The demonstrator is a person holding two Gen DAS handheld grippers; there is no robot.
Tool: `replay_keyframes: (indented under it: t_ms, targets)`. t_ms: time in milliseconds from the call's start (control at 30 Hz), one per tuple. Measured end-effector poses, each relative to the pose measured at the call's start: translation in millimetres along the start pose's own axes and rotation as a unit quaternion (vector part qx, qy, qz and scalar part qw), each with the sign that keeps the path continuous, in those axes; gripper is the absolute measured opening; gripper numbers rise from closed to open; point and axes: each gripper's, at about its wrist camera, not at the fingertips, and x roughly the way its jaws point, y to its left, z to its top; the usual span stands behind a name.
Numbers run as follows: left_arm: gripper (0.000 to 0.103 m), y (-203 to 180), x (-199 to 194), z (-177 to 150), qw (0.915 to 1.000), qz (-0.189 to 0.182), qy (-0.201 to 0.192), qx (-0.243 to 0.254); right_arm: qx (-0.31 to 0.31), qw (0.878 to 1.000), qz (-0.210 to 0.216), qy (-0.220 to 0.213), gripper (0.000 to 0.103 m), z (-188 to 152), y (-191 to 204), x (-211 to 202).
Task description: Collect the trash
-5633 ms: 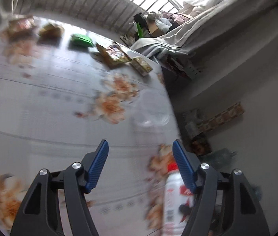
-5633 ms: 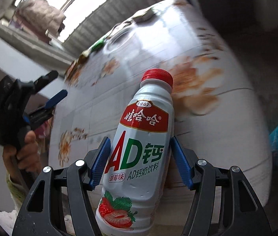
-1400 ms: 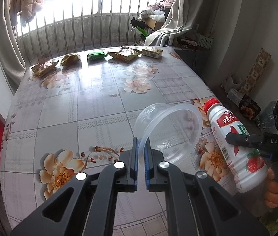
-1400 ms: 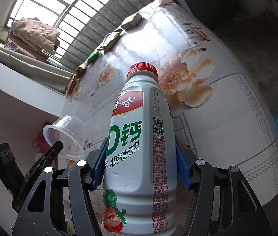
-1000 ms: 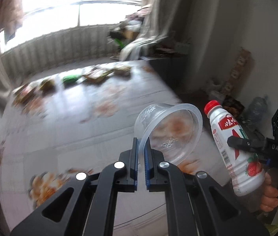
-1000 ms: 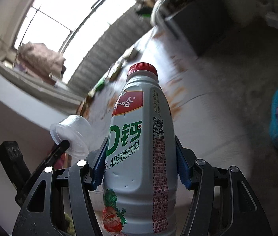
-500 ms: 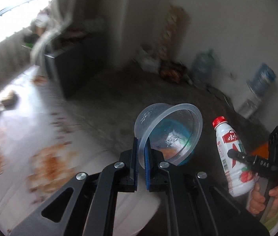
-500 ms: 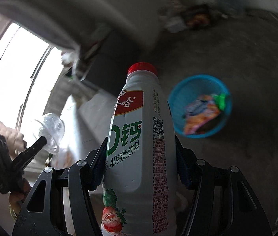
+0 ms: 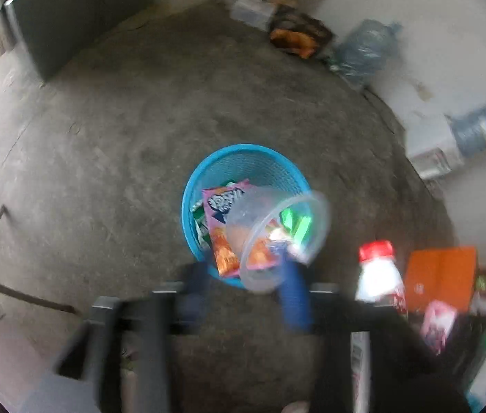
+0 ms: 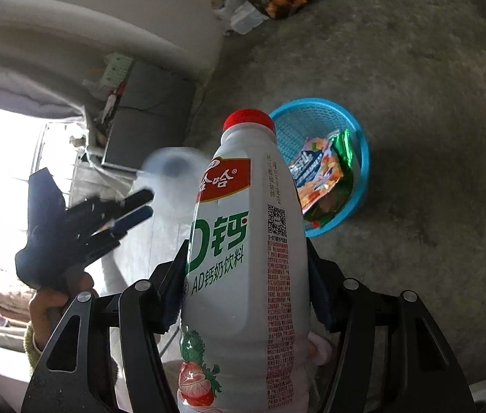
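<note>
The clear plastic cup (image 9: 279,237) hangs over the blue basket (image 9: 243,158), tipped, its rim overlapping the basket's edge at about 4 o'clock, and that worries me. My left gripper (image 9: 246,292) has just been opening, its jaws now well apart, and the cup sits just ahead of the right-hand pad rather than pinched; in this blur I cannot tell if it still touches. Being light, it could glance off the wrappers (image 9: 224,213) piled inside and roll out onto the concrete floor (image 9: 88,155). My right gripper (image 10: 248,296) is clamped on the milk-drink bottle (image 10: 243,258), upright, red cap toward 12 o'clock, the basket beyond it at 1 o'clock. That bottle is heavier; dropped off-centre, I judge it could tip the shallow basket or knock the cup out.
</note>
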Motion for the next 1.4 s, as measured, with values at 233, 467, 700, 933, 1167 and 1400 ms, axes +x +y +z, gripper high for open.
replay_keyframes:
  t_ms: [233,467,700,933,1167,1400]
  targets:
    - [0.062,9,-1,-15,0.9995,0.030,-0.007,-0.004,0.000,1.000,-0.013,0.021,0.057,10,-5,21]
    - [0.071,26,-75,-40,0.9993,-0.006,-0.035,-0.004,0.004,1.000,-0.011,0.015,0.059,30,5,38]
    - [0.084,41,-162,-91,0.9934,-0.031,-0.109,0.019,0.044,0.998,-0.037,0.011,0.078,43,-6,81]
    - [0.095,87,-223,-180,0.9790,0.008,-0.204,0.006,-0.012,0.999,-0.019,0.032,0.078,-18,4,61]
    - [0.095,115,-251,-247,0.9653,0.070,-0.251,-0.008,-0.099,0.993,-0.052,0.026,0.078,-58,27,20]
    - [0.097,125,-299,-303,0.9325,0.086,-0.348,-0.040,-0.222,0.974,-0.044,-0.019,0.081,-95,98,-22]
